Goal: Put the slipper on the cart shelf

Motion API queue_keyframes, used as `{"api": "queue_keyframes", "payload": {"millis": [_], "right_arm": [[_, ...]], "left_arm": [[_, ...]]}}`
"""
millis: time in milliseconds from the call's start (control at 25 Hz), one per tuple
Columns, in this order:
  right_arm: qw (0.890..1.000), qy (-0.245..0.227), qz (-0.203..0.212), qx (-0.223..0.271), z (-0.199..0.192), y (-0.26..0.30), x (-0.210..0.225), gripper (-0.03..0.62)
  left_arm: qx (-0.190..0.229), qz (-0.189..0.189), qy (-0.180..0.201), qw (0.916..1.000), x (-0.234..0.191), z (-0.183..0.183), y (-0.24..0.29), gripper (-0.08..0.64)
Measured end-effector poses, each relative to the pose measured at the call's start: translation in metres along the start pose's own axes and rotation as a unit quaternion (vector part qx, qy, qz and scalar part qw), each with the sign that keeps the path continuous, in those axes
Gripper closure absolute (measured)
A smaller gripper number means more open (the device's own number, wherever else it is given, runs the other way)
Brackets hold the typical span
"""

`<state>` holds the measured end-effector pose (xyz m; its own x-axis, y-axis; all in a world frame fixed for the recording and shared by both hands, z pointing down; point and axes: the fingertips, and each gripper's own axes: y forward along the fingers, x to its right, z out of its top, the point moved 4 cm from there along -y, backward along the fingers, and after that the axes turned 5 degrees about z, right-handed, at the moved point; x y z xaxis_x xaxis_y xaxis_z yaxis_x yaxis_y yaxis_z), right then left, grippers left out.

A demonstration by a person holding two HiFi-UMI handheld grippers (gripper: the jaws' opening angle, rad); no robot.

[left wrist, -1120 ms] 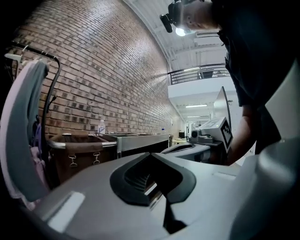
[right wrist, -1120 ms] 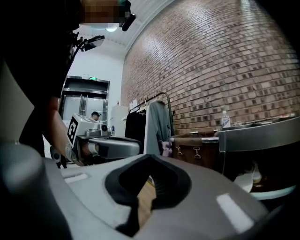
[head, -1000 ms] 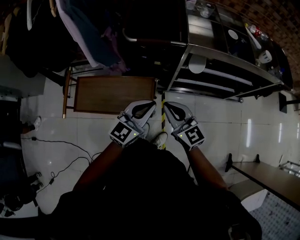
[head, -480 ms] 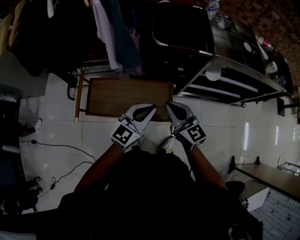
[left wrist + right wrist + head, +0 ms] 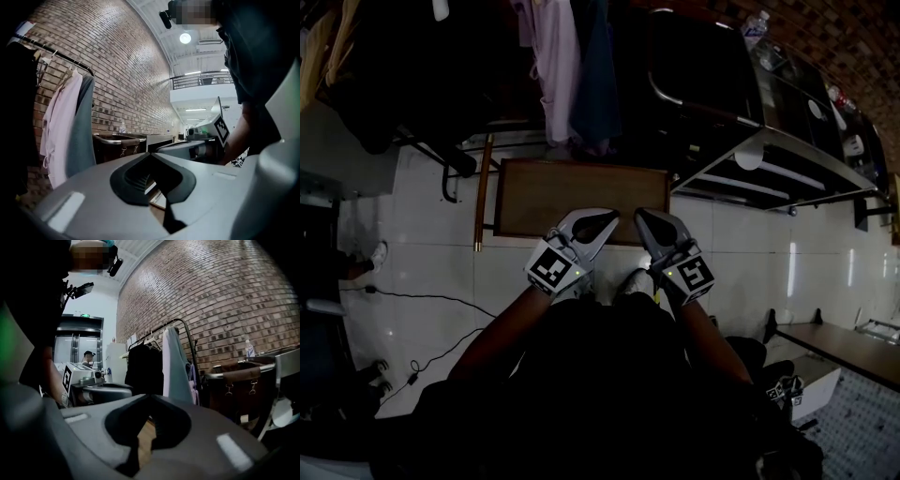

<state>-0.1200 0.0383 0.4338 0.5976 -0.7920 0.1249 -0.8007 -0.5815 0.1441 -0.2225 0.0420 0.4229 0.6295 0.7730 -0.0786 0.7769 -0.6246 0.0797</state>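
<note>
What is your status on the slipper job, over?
Grippers: left gripper shut, empty; right gripper shut, empty. No slipper in view; cart ahead right. In the way: wooden table directly in front.

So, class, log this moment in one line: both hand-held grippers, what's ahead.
left hand-held gripper: shut, empty | right hand-held gripper: shut, empty | just ahead: brown wooden rectangular table | farther right: grey metal cart with shelves

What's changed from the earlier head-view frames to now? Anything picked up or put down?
The person has walked on: the wooden table, hanging clothes and steel shelving have slid rightward in the head view. Nothing was taken or released. The left gripper and right gripper stay side by side ahead of the body, fingers shut and empty.
</note>
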Motion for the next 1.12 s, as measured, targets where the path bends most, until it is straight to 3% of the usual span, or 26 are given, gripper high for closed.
{"api": "queue_keyframes", "payload": {"millis": [560,800,1120], "right_arm": [[1.0,0.015,0.021,0.0,0.003,-0.018,0.002,0.591],[0.999,-0.009,0.03,0.01,-0.004,-0.026,0.011,0.591],[0.999,-0.004,0.033,0.004,0.004,-0.024,0.013,0.591]], "left_arm": [[0.001,0.013,-0.004,0.9999,0.022,0.0,0.018,0.56],[-0.001,0.015,0.002,0.9999,0.028,-0.003,0.026,0.56],[0.0,0.017,0.019,0.9997,0.026,-0.009,0.028,0.56]]}}
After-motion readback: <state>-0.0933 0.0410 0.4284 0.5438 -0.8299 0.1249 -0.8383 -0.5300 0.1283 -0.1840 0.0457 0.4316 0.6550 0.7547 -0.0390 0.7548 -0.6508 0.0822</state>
